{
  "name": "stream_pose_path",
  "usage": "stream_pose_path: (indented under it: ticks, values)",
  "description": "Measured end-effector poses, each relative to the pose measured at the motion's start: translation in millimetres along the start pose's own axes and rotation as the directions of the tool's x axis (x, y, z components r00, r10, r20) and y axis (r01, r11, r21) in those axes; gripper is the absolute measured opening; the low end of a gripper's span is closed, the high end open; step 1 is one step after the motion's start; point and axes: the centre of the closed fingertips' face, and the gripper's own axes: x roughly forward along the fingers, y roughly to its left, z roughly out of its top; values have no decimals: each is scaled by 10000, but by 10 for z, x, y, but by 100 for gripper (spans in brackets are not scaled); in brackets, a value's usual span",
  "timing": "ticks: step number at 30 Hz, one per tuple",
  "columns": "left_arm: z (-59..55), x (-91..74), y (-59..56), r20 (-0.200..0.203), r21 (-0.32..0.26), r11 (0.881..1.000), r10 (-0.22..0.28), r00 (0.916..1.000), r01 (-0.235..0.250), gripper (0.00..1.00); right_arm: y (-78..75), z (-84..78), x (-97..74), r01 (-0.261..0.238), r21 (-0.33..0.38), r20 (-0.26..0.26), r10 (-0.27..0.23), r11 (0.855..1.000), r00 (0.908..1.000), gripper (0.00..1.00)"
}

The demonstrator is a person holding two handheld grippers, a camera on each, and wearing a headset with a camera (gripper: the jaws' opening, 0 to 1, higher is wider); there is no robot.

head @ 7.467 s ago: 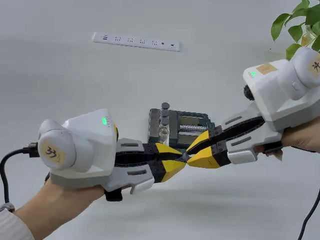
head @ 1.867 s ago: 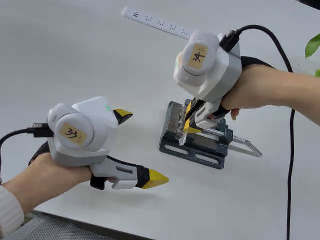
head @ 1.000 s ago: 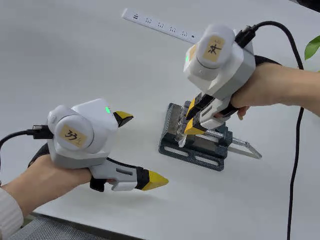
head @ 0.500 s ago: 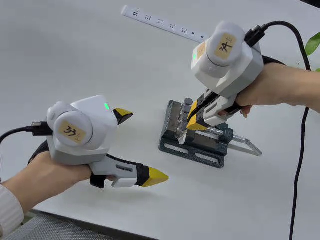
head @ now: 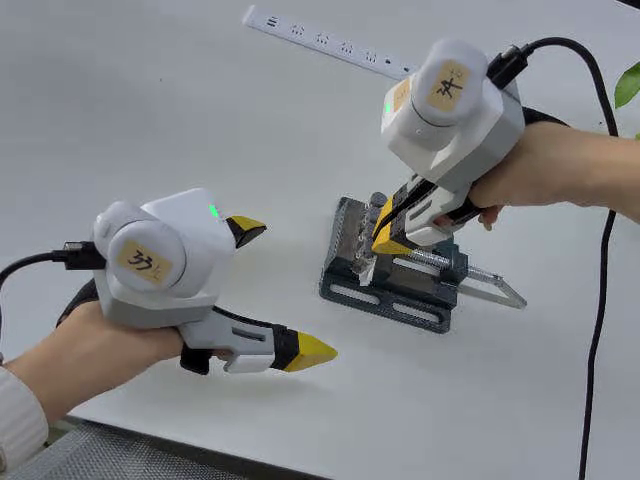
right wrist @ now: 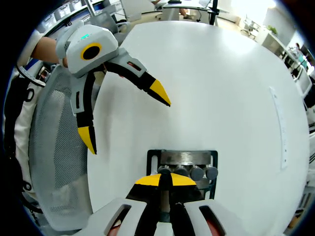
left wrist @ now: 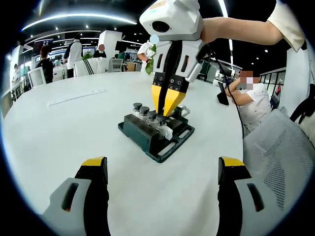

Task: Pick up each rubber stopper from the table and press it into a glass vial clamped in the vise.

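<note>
Stoppers (right wrist: 197, 172), four grey ones in a row, seated in vials (left wrist: 165, 131) clamped upright in the vise (head: 385, 298) on the white table (head: 150, 110). Right gripper (head: 386, 240) pointing steeply down over the vise, yellow tips pressed together with nothing seen between them, poised right at the end stopper of the row; contact there impossible to judge. Left gripper (head: 282, 289) held low, well apart from the vise on its left, jaws spread wide and empty, aimed towards the vise. Power strip (head: 330, 45) lying far back on the table, well beyond the vise. Black cable (head: 600, 300) trailing from the right gripper down the right side. Green leaf (head: 630, 85) peeking in at the right edge.
</note>
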Motion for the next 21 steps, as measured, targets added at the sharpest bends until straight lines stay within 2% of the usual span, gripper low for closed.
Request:
stream_pose_path:
  ticks: [14,21]
  values:
    - [-17,38,-12,-26,-70,10000,-54,10000,54,92,9,-13,7,-290,-26,-212,290,9996,9994,0]
    - [-26,57,10,-18,-101,9999,-58,10000,57,92,20,-16,10,-203,-16,-236,203,9998,9995,0]
